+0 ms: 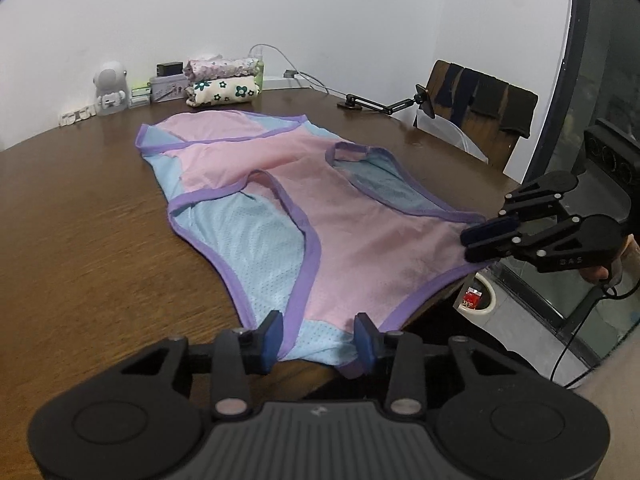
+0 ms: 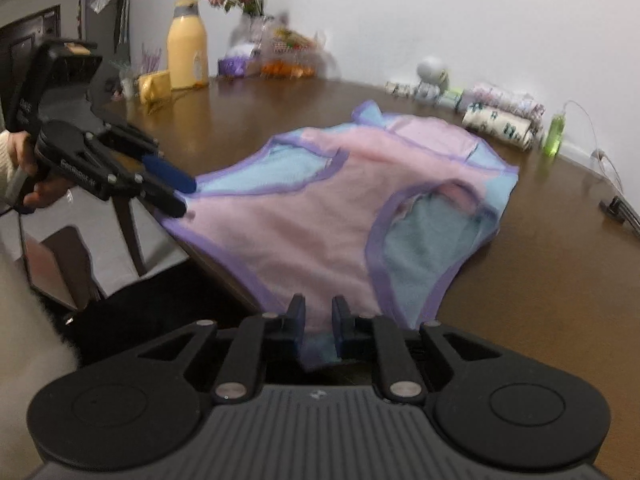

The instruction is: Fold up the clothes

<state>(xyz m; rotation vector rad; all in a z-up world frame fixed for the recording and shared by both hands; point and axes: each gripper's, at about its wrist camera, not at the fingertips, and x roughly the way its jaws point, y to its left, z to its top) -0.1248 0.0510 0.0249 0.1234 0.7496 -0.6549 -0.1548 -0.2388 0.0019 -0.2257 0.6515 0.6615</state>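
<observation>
A: Where's the garment?

B: One pink and blue garment point(image 1: 320, 216) with purple trim lies spread on the brown table point(image 1: 80, 220), filling the middle of both views, its near hem hanging over the table edge.

A: And the left gripper?

B: In the left wrist view the left gripper point(image 1: 318, 338) sits at bottom centre, angled down at the hem. Its jaws are parted, with a blue corner of the hem between them, and the pads look clear of the cloth. In the right wrist view it enters from the left, held by a hand point(image 2: 24, 168) at the edge of the frame.

A: The right one?

B: The right gripper point(image 2: 318, 322) is at bottom centre of its own view, also tilted down. Its jaws are narrow, with the hem running between them; whether the pads actually pinch it I can't tell. In the left wrist view it reaches in from the right, tips at the garment's corner.

A: Counts?

B: Two grippers, one spread garment, and one stack of folded floral clothes point(image 1: 222, 80) at upper centre, seemingly two pieces. One white robot figurine point(image 1: 109, 88) stands left of it, one yellow bottle point(image 2: 187, 46) at upper left of the right wrist view.
</observation>
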